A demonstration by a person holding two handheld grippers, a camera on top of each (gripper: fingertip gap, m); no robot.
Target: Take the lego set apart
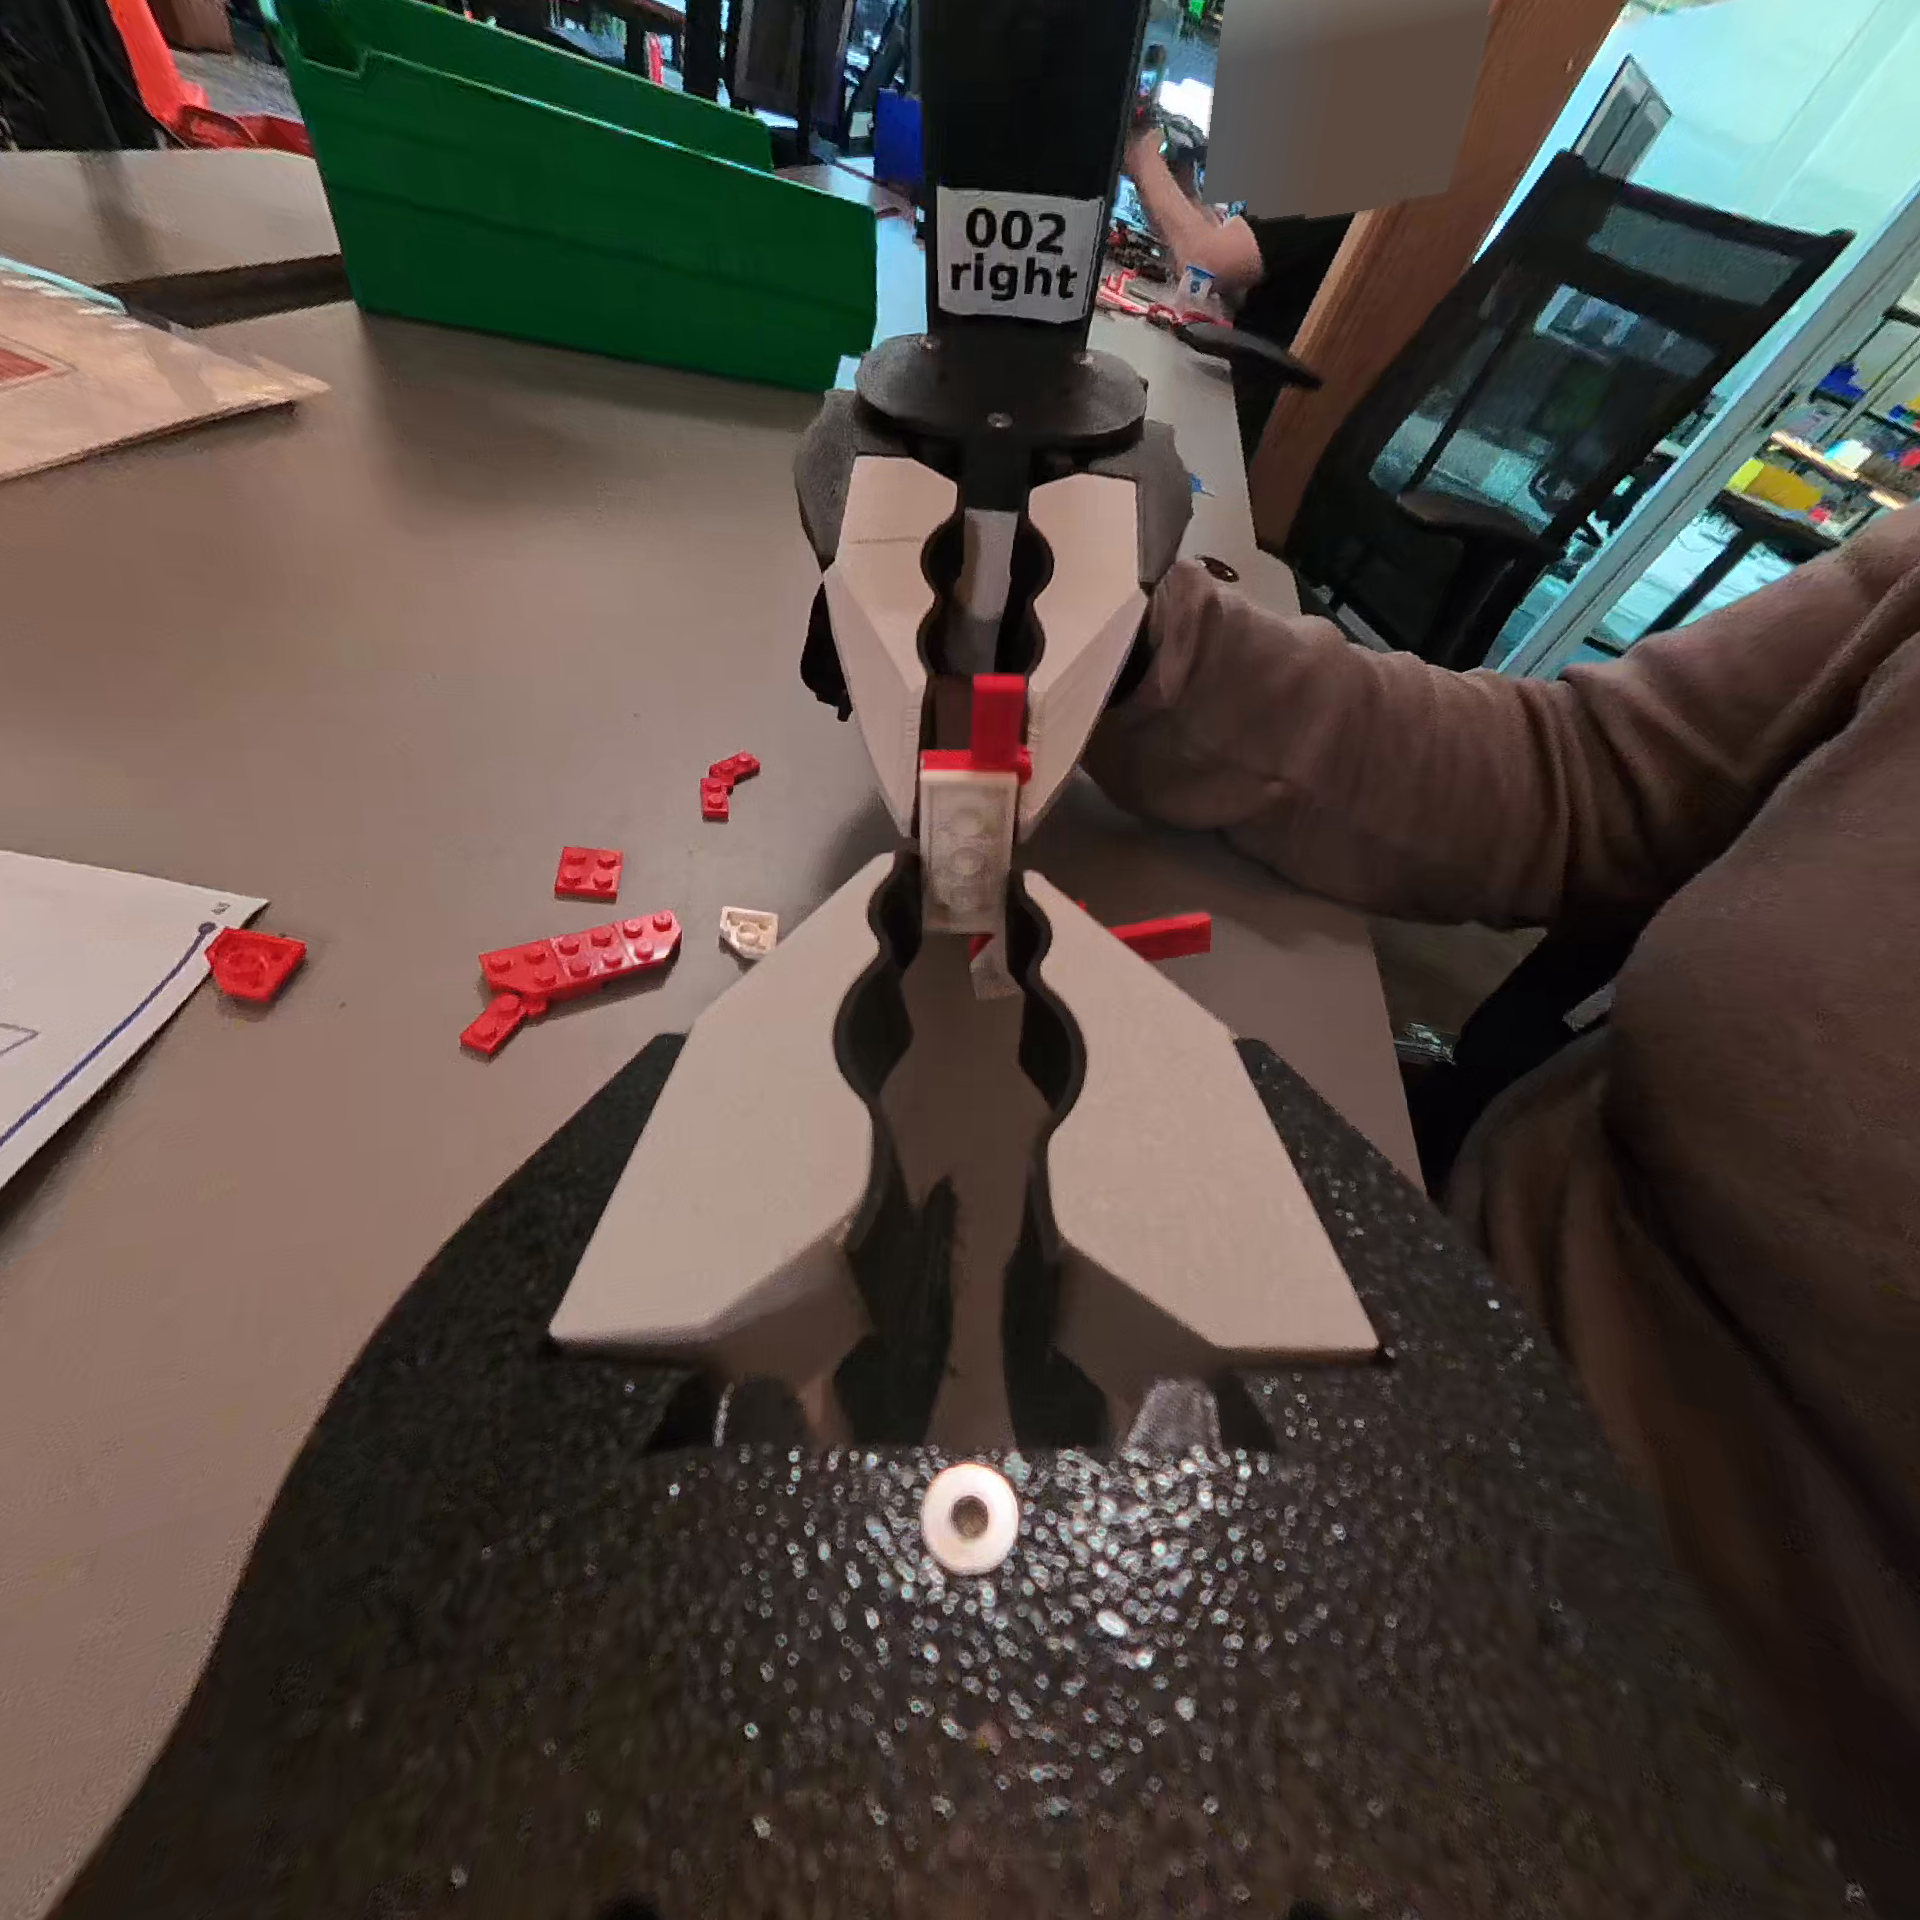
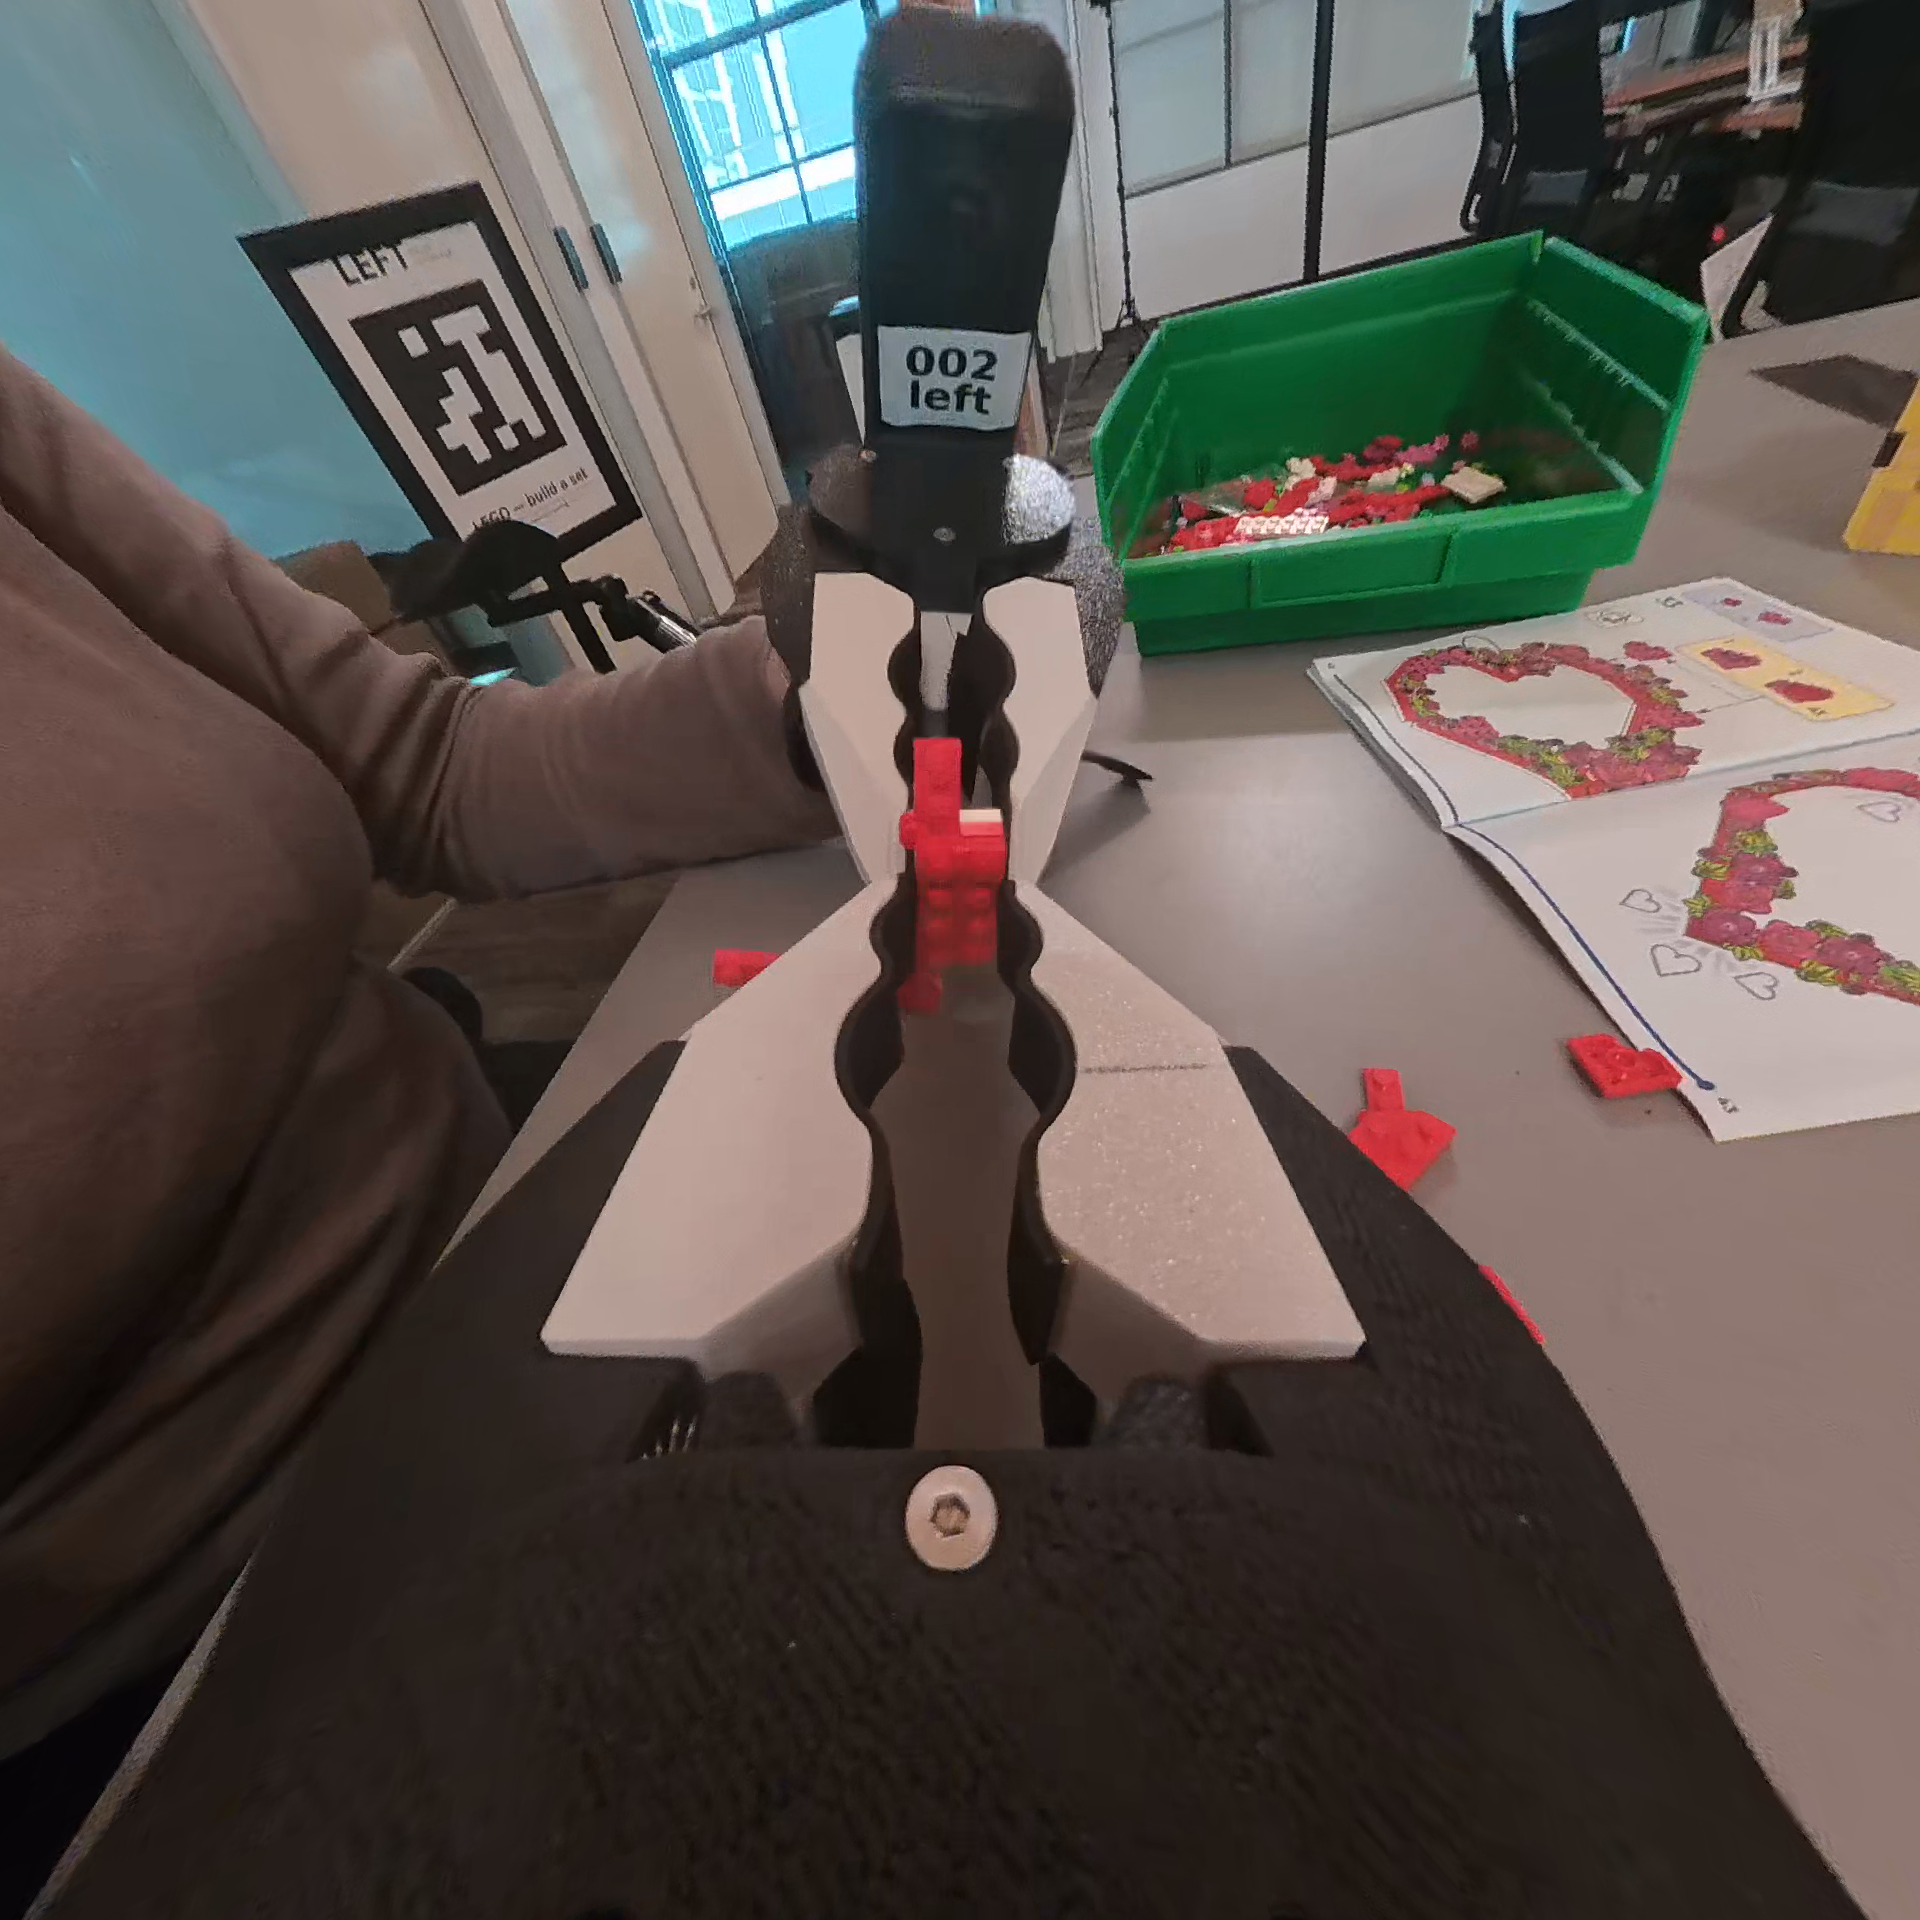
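left tool: clamped on the near end of a small lego chunk, white plate side facing this camera, held up off the surface.
right tool: also clenched on that same chunk, from the opposite end; from its camera you get the red studded side. The two tools meet nose to nose with the piece bridging them.
lego chunk: red and white plates stacked, with a thin red bit sticking out toward the far tool. Sits right between both sets of tips, mid-air, over the near edge of the surface.
step in hand: looks like prying two stuck plates apart, I'd guess.
how to do it well: keep each tool on a different layer, then twist or peel rather than pull straight. Firm squeeze, otherwise it'll probably pop out and fly.
loose bits: red plates and a small white piece lie on the surface to the left of the left tool, well apart from the grip.
instruction booklet: open on the surface, right of the right tool.
green bin: farther back, with more lego pieces inside.
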